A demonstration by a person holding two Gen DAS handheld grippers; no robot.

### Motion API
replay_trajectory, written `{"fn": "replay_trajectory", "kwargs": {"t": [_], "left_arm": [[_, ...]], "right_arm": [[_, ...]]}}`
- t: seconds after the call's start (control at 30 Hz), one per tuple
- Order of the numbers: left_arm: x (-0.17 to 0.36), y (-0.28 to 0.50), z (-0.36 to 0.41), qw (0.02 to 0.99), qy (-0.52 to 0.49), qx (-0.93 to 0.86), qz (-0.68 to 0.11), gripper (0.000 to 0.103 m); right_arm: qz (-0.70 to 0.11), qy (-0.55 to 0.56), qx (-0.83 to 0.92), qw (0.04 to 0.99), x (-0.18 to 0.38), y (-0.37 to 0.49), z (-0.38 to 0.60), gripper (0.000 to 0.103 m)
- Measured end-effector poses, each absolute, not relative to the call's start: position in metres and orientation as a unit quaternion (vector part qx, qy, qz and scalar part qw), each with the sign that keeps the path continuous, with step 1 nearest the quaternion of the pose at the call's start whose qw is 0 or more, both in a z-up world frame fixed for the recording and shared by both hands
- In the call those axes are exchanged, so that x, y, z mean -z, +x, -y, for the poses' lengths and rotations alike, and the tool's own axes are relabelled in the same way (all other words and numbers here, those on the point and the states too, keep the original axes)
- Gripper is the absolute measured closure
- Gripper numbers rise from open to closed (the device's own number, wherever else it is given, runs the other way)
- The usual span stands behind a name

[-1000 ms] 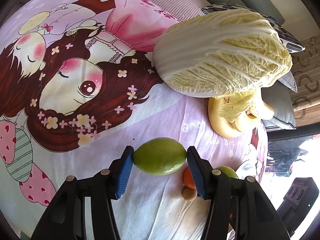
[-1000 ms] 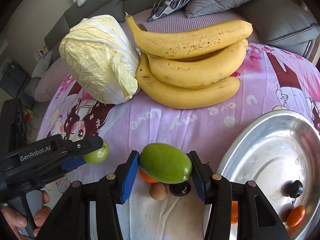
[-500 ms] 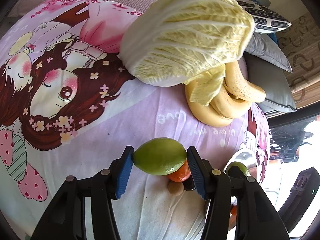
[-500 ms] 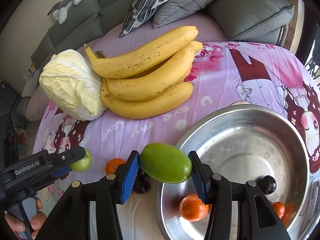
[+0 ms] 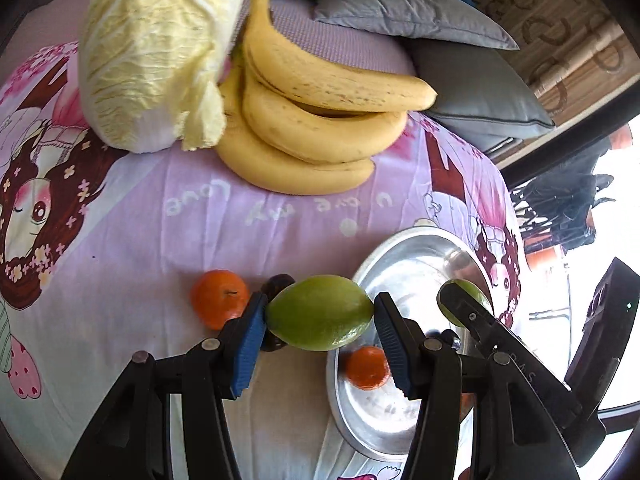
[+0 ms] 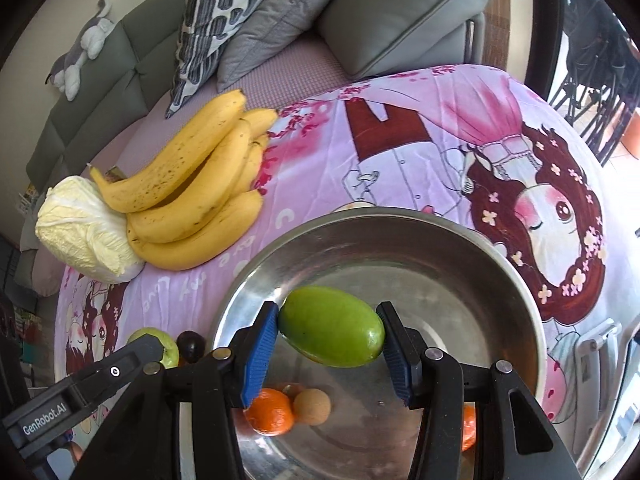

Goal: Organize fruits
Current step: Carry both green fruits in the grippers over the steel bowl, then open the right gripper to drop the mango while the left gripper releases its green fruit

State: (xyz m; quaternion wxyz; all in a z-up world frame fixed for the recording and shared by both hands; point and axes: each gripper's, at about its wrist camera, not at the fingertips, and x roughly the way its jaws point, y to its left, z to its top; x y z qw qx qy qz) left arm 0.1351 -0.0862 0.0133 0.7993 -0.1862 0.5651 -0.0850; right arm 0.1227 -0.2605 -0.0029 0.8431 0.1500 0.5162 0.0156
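Fruits (image 5: pixel 319 313) are smooth, firm, roundish: my left claw (image 5: pixel 319 320) and right claw (image 6: pixel 330 334) each pinch one across its middle.

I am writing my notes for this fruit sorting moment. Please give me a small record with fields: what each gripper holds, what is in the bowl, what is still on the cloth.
left gripper: shut on a green fruit, near the bowl's edge
right gripper: shut on a green mango, over the bowl
metal bowl: orange, small brown fruit
cloth: cabbage, bananas, tangerine, dark fruit
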Motion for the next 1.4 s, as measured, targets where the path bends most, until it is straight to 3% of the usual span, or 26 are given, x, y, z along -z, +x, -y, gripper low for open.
{"fn": "replay_trajectory", "kwargs": {"t": [0.33, 1.4], "left_arm": [[-0.002, 0.136, 0.136, 0.793, -0.132, 0.11, -0.584, 0.047], [0.007, 0.139, 0.147, 0.788, -0.11, 0.123, -0.594, 0.047]], "right_arm": [[-0.522, 0.165, 0.033, 0.836, 0.014, 0.117, 0.305, 0.05], [-0.544, 0.125, 0.018, 0.829, 0.028, 0.126, 0.286, 0.05]]}}
